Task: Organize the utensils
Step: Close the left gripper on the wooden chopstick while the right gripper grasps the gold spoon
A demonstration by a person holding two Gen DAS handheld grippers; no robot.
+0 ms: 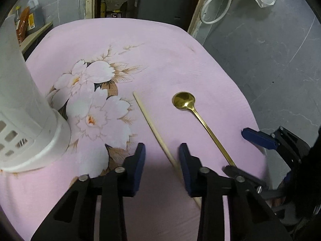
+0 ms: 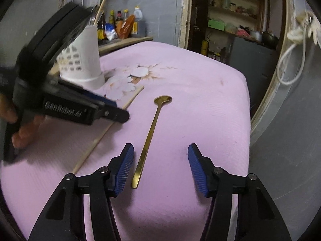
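Observation:
A wooden chopstick (image 1: 152, 128) lies on the pink flowered cloth (image 1: 160, 56). My left gripper (image 1: 162, 150) is open, its jaws on either side of the chopstick's near end without gripping it. A gold spoon (image 1: 200, 118) lies to the right of it. In the right wrist view the spoon (image 2: 150, 132) lies between my open right gripper (image 2: 160, 154) jaws, its handle end close to the left finger. The white slotted utensil holder (image 1: 26, 108) stands at the left; it also shows in the right wrist view (image 2: 84, 60), with utensils in it. The chopstick (image 2: 104, 132) runs under the left gripper's body (image 2: 66, 108).
The table's right edge (image 1: 250, 108) drops to a grey floor. Bottles (image 2: 124, 26) stand on a shelf behind the table. A doorway with shelves (image 2: 230, 20) is beyond. A white cable (image 2: 291, 64) hangs at the right.

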